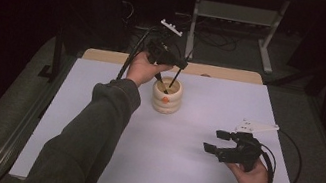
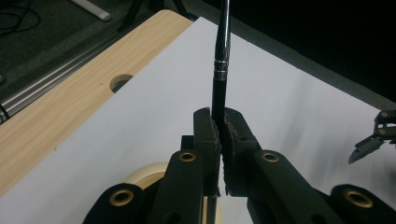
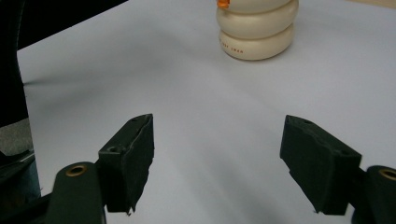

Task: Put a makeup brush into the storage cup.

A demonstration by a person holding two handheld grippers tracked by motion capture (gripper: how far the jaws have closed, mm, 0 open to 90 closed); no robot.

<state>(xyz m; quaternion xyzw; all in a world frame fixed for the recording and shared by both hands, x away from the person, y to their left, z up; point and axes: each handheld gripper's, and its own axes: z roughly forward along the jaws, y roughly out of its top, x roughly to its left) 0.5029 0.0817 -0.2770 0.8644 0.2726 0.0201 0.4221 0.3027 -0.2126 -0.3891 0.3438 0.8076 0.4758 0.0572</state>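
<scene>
1. The left claw (image 1: 168, 64) hangs over the far middle of the table (image 1: 94, 125), held in the person's left hand (image 1: 141, 67), directly above a cream ribbed pen holder (image 1: 167, 96).
2. In the left gripper view the left claw (image 2: 219, 135) is pressed onto a black pen (image 2: 220, 79); its jaws pinch the barrel just below a silver band, and the pen stands up past them.
3. In the high view the pen (image 1: 174, 79) slants down from the claw, with its lower end inside the holder's mouth. A second dark stick-like thing leans in the holder beside it; what it is cannot be told.
4. The pen holder is made of three rounded rings stacked up, with a small orange spot (image 1: 165, 99) on its near side.
5. In the right gripper view the holder (image 3: 257, 28) shows a short line of small reddish print on its lowest ring, too small to read.
6. The right claw (image 1: 217, 141) is near the right front of the table, in the person's right hand (image 1: 252, 176), well apart from the holder.
7. Its jaws are spread wide with nothing between them, above the bare white tabletop (image 3: 210, 130).
8. A strip of wood (image 2: 60, 112) with a round hole edges the white surface on the far side.
</scene>
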